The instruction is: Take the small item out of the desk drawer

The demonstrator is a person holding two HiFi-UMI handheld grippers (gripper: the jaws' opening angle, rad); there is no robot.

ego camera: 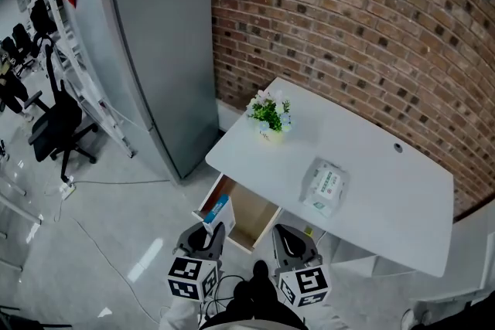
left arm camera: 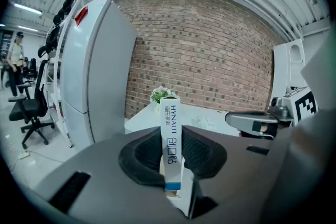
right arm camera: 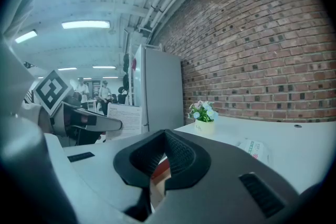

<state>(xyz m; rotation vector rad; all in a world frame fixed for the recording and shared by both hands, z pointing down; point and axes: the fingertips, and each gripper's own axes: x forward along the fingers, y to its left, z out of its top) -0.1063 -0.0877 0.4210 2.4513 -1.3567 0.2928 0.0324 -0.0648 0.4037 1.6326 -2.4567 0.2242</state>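
Observation:
A slim white box with a blue end (ego camera: 217,209) stands upright between the jaws of my left gripper (ego camera: 210,229), which is shut on it just off the open drawer's left front corner. In the left gripper view the box (left arm camera: 170,136) rises from the black pads (left arm camera: 149,157) and carries printed lettering. The desk drawer (ego camera: 246,217) is pulled out, and the part of its light wood inside that shows is bare. My right gripper (ego camera: 291,240) hangs to the right of the drawer. Its jaws (right arm camera: 164,161) are shut with nothing between them.
The white desk (ego camera: 371,158) carries a small flower pot (ego camera: 270,118) and a pack of wipes (ego camera: 325,188). A tall grey cabinet (ego camera: 155,42) stands to the desk's left, with a brick wall (ego camera: 348,19) behind. A black office chair (ego camera: 56,124) and a floor cable (ego camera: 93,236) are at the left.

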